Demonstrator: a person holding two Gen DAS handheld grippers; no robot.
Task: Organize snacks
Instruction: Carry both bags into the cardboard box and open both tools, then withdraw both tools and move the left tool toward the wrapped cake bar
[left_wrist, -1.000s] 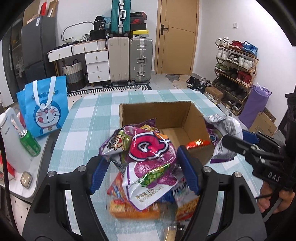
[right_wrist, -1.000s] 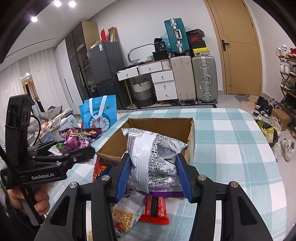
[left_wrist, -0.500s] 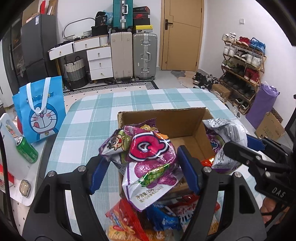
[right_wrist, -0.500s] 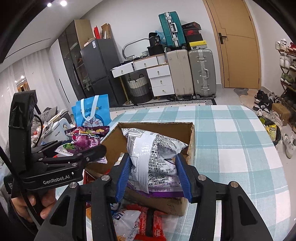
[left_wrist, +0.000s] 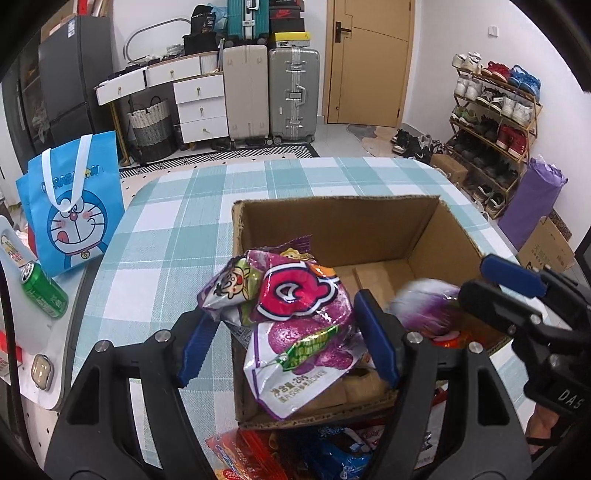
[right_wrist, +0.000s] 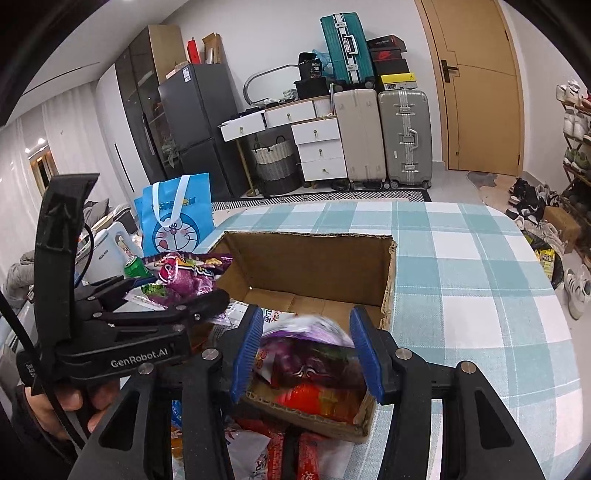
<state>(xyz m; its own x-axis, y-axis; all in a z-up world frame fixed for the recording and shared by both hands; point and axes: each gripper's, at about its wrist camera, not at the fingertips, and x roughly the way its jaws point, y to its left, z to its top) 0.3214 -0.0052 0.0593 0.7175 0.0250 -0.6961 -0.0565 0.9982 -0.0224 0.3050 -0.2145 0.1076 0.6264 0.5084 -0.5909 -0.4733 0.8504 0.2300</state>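
The left gripper is clamped on a bunch of purple snack bags above the near-left corner of the open cardboard box, while at its three o'clock the right gripper pinches a blurred purple-and-white packet over the box's near-right corner, more packets lying at six o'clock.

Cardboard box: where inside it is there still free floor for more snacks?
The cardboard box floor is bare along its far wall and far right corner. The near end is crowded with snack packets.
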